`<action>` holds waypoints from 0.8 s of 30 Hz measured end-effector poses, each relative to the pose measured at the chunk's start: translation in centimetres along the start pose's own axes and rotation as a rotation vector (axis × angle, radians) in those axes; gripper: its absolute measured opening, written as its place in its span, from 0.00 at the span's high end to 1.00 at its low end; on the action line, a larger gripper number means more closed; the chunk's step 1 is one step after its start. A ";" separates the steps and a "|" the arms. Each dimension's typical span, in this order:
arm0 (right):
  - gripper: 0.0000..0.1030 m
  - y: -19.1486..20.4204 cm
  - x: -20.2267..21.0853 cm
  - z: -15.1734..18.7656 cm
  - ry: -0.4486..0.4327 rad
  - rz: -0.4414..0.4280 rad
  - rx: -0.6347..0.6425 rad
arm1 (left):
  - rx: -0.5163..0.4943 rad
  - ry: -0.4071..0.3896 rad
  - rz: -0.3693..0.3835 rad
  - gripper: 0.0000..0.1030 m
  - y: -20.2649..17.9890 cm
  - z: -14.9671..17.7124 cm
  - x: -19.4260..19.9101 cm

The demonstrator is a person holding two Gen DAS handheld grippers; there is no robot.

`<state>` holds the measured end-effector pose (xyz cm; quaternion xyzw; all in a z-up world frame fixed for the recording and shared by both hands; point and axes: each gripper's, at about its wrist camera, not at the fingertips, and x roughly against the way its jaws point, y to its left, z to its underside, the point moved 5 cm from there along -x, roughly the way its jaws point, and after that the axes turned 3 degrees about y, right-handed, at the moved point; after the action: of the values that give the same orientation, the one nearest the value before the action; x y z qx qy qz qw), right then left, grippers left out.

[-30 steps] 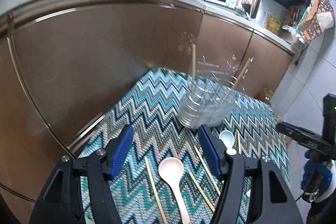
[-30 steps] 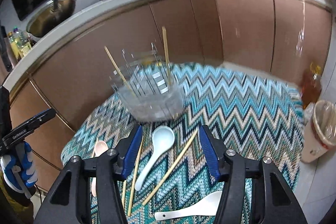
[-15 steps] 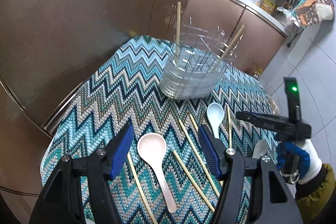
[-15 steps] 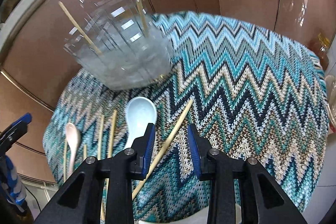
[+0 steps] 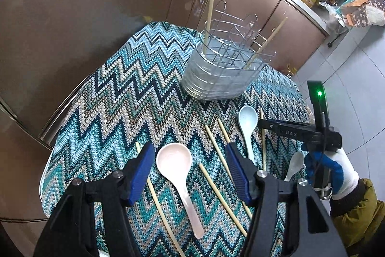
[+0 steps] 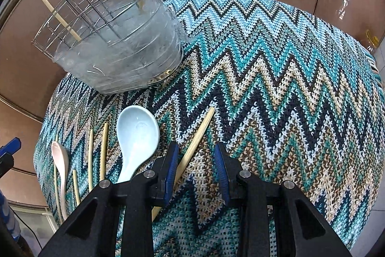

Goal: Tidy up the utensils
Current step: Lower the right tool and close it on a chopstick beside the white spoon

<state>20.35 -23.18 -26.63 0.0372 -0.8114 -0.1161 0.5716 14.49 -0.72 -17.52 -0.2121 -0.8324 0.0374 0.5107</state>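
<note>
A: Desk holdings?
B: Zigzag cloth (image 6: 276,78); wire holder (image 5: 223,69) at the far end, two chopsticks standing inside; pink spoon (image 5: 178,175), pale blue spoon (image 6: 137,136), white spoon (image 5: 294,165) and loose chopsticks lying flat.
A: Claws?
B: Left claw (image 5: 190,168) open, closing slightly, over the pink spoon. Right claw (image 6: 196,160) part open around one chopstick (image 6: 195,146), pads not pressing.

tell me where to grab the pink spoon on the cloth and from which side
Grip the pink spoon on its narrow handle, just behind the bowl, coming straight down from above with the fingers either side of it. It lies flat on the zigzag cloth, bowl up, so the wide bowl offers no edge. The left hand-held gripper already straddles it; a chopstick lies close alongside.
</note>
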 end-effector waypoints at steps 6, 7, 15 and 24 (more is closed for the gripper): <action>0.70 1.7 -1.4 -0.7 0.010 0.035 0.025 | 0.003 0.016 0.010 0.50 -0.1 -0.3 -0.3; 0.71 2.0 -1.7 -0.8 0.011 0.042 0.027 | 0.002 0.018 0.013 0.51 -0.2 -0.3 -0.4; 0.84 3.6 -3.9 -2.0 0.003 0.061 0.016 | 0.003 0.027 0.016 0.54 -0.5 -0.4 -0.6; 0.89 1.4 -2.9 -1.6 -0.014 0.026 -0.004 | 0.017 0.036 0.011 0.54 -0.1 -0.4 -0.7</action>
<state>22.90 -21.53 -28.45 0.0245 -0.8155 -0.1104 0.5676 15.02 -1.14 -17.87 -0.2131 -0.8215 0.0433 0.5272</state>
